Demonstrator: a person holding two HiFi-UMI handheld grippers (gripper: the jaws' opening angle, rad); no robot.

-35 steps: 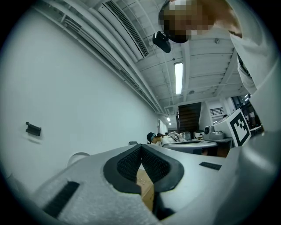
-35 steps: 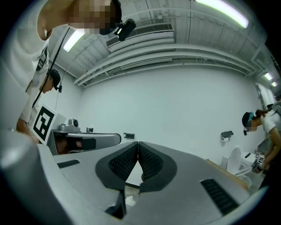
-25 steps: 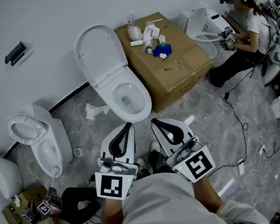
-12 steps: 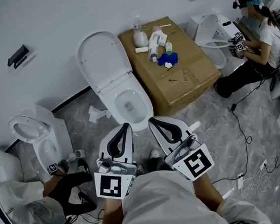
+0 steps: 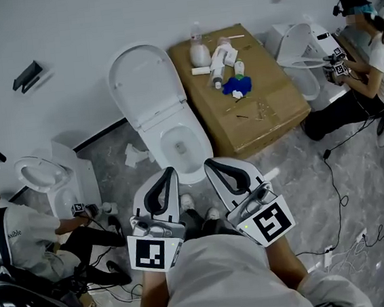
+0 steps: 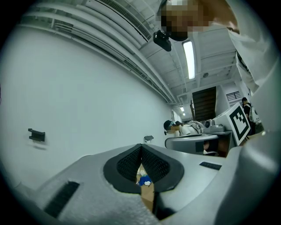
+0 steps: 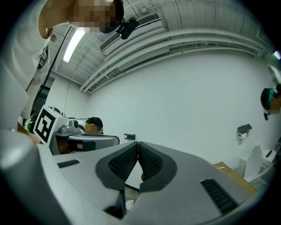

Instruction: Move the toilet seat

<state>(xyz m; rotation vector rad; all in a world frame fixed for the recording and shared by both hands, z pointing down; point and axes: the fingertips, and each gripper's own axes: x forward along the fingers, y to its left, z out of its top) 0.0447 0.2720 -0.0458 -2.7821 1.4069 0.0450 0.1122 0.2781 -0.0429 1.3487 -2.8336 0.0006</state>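
Both grippers sit nearer the bowl [image 5: 183,149] than a second ago. The left gripper [image 5: 169,172] and right gripper [image 5: 209,162] are pressed together, empty. The toilet seat [image 5: 145,79] stands raised behind the bowl; the jaws should part before reaching its edge.

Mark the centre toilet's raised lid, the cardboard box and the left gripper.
raised lid [image 5: 145,79]: head view, middle of its inner face.
cardboard box [image 5: 275,85]: head view, bare top panel.
left gripper [image 5: 169,172]: head view, at its shut jaw tips.
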